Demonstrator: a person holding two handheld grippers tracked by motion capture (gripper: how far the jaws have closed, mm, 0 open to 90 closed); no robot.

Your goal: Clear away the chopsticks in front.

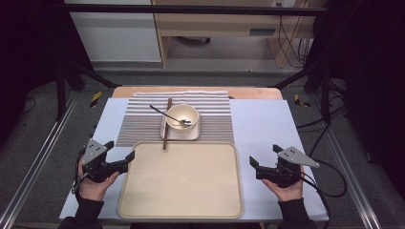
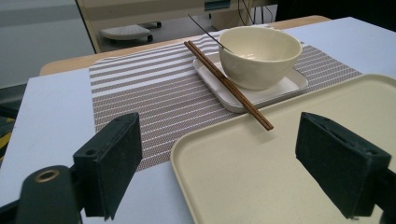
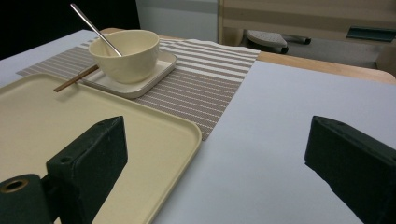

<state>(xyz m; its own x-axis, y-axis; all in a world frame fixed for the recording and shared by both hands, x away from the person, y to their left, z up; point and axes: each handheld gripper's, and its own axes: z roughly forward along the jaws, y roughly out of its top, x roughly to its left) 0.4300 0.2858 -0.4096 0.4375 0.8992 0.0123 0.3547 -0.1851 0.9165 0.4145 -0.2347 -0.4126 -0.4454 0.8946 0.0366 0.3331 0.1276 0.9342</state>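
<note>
A large beige tray (image 1: pixel 181 181) lies empty at the table's front centre. Behind it a cream bowl (image 1: pixel 182 116) with a metal spoon (image 1: pixel 168 114) inside stands on a small white square plate (image 1: pixel 186 133), on a striped placemat (image 1: pixel 143 125). Brown chopsticks (image 1: pixel 166 124) lie along the plate's left side, their tips over the tray's far rim. My left gripper (image 1: pixel 121 151) is open by the tray's left edge, its jaws either side of the tray corner (image 2: pixel 187 144). My right gripper (image 1: pixel 253 161) is open just right of the tray, over the bare sheet (image 3: pixel 271 140).
A pale blue sheet (image 1: pixel 267 129) covers the wooden table. Black frame bars (image 1: pixel 62 90) and rails stand at both sides, with cables (image 1: pixel 334 171) at the right. A wooden cabinet (image 1: pixel 215 24) stands on the floor beyond the table.
</note>
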